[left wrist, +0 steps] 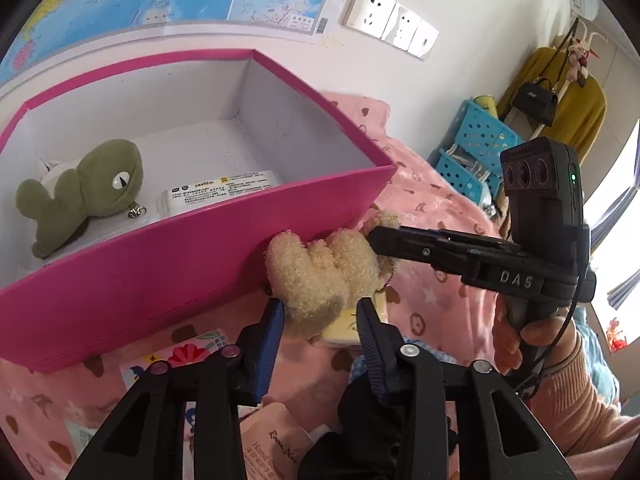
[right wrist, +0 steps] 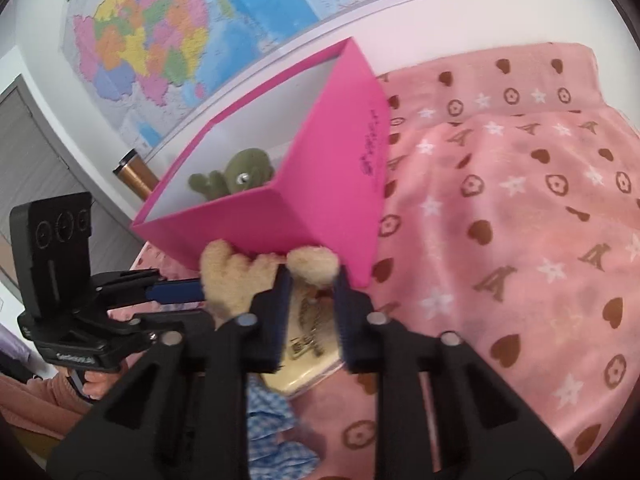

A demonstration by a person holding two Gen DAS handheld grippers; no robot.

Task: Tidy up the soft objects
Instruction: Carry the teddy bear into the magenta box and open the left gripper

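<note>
Low centre of frame, I have my left tool [left wrist: 320, 312] clamped on the beige plush toy [left wrist: 320, 276] against the pink box [left wrist: 160, 272]. My right tool [right wrist: 310, 292] seems closed on it too, though blur hides the contact.

Curly cream plush bear [left wrist: 320, 276], matt pink cardboard box [left wrist: 192, 276]

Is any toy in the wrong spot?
Yes. The beige plush toy is outside the pink box, squashed against its front wall on the pink blanket, with both tools around it. The green plush toy already lies inside the box.
</note>
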